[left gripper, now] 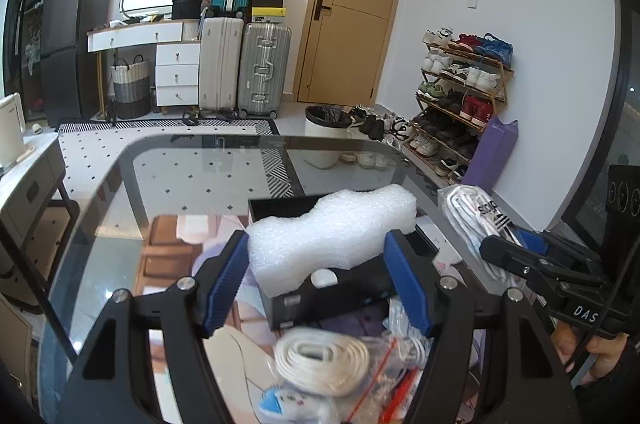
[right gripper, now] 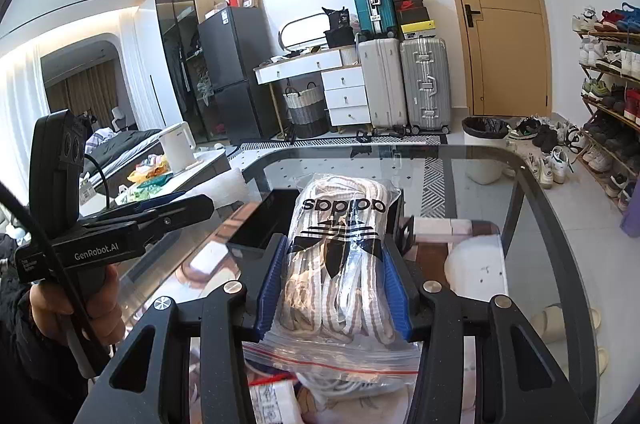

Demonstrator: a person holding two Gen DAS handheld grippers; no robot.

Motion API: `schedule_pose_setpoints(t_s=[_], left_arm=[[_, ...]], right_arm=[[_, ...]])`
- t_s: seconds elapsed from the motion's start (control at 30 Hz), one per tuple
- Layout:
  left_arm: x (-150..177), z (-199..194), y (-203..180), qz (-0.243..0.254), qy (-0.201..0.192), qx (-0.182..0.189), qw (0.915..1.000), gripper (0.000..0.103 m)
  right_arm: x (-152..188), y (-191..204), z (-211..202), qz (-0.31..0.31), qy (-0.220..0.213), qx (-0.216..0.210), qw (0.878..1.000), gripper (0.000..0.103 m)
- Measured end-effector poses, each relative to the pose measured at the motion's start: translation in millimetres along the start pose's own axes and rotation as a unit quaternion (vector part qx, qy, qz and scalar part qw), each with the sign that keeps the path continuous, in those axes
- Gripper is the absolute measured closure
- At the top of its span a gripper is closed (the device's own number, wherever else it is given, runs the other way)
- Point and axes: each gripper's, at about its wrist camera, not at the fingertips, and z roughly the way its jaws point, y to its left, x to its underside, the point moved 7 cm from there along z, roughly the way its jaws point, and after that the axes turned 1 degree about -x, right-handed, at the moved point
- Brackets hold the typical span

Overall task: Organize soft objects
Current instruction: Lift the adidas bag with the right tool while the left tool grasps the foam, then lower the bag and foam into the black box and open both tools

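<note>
my left gripper (left gripper: 320, 284) pinches a white, wavy block of packing foam (left gripper: 332, 232), one blue pad (left gripper: 226, 280) against each end, the jaws about half spread to take its width. the foam hangs just above a black rectangular open box (left gripper: 332, 294) that sits on the dark glass tabletop (left gripper: 180, 175). my right gripper (right gripper: 334, 288) is squeezed in on a clear plastic bag of white and tan striped laces with a black trefoil logo (right gripper: 340, 256), the bag bulging up between the pads; it too is off the glass, in front of the same black box (right gripper: 256, 224).

i judge this the carry step: both soft things are picked up and neither is yet stowed. below the left gripper more is waiting, a coil of white cord (left gripper: 322, 360) and some clear zip bags with red seals (left gripper: 394, 356).

next i need to bring each load over the box opening, lower it until it rests inside, then ease the jaws apart. the foam looks longer than the box is wide, so i would turn it along the box's length first, and keep the two grippers from crowding each other.
</note>
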Motion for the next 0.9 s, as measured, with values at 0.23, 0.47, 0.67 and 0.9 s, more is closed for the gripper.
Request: schedule_pose_setpoints(t_s=[0.23,0.47,0.67,0.9], left_arm=[[-26,11,3,0.004,-0.006,-0.016,0.9998,0.034],[-39,23,-2,0.011,-0.004,-0.019,0.9997,0.034],[-34,43,-1,0.01,0.013,-0.028,0.9995,0.034],[-28,65,0,0.01,0.031,-0.036,0.9988,0.034]], right_arm=[[-28,-5,2,0.008,-0.011,0.0,1.0,0.057],[-45,-7,6,0.018,-0.014,-0.009,1.0,0.057],[-46,-8,25,0.015,0.013,-0.006,1.0,0.057],[-38,-7,61,0.014,0.043,-0.008,0.999,0.057]])
